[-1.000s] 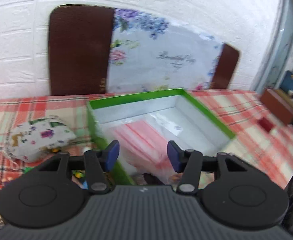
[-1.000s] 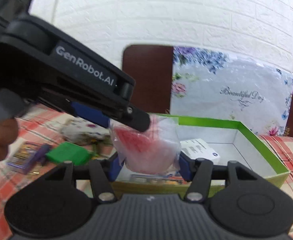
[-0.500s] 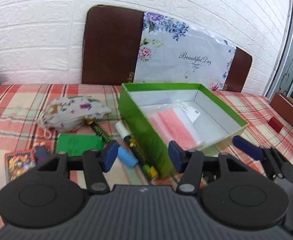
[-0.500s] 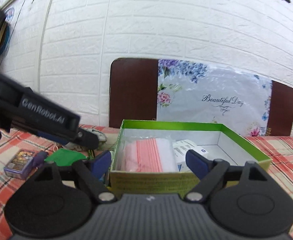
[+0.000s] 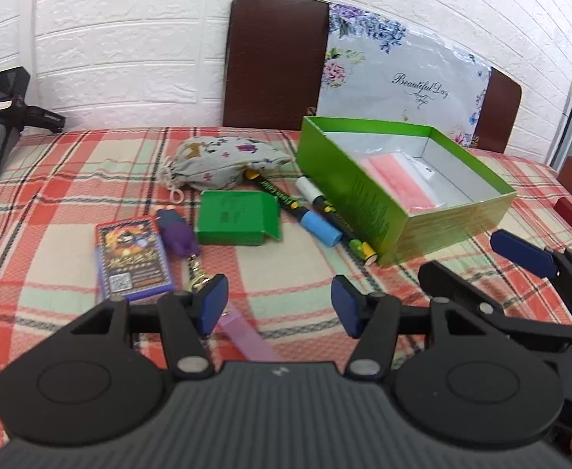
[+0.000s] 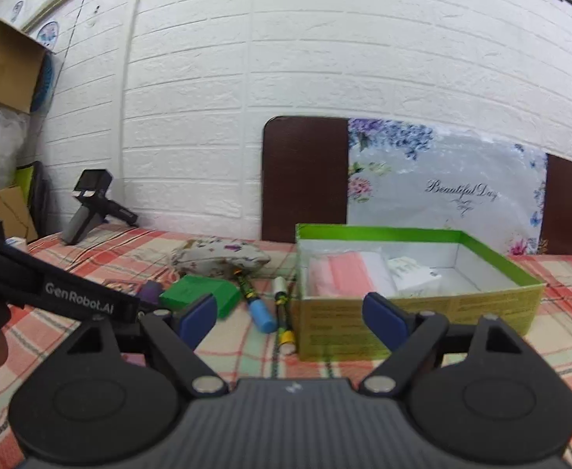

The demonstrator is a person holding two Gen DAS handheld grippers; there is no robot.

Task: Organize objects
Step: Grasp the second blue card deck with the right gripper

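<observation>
An open green box (image 5: pixel 364 191) (image 6: pixel 415 324) stands on the plaid tablecloth and holds a clear bag of pink items (image 5: pixel 395 181) (image 6: pixel 344 273) and a white packet (image 6: pixel 411 273). Left of it lie markers (image 5: pixel 317 222) (image 6: pixel 260 312), a small green box (image 5: pixel 235 217) (image 6: pixel 198 291), a floral pouch (image 5: pixel 223 162) (image 6: pixel 219 258), a card pack (image 5: pixel 131 258) and a purple figure keychain (image 5: pixel 176 232). My left gripper (image 5: pixel 278 308) is open and empty, near the table's front. My right gripper (image 6: pixel 292 314) is open and empty, in front of the box.
A brown board with a floral sheet (image 5: pixel 399 82) (image 6: pixel 442 191) leans on the white brick wall. A spare black gripper (image 5: pixel 2 117) (image 6: pixel 90 211) stands at the far left. A small red block (image 5: pixel 565 211) lies at the right. Cardboard boxes (image 6: pixel 4 62) are stacked at left.
The pink bag, held over the box by my right gripper a second ago, now lies in the box. Both grippers have opened and pulled back from the box.
</observation>
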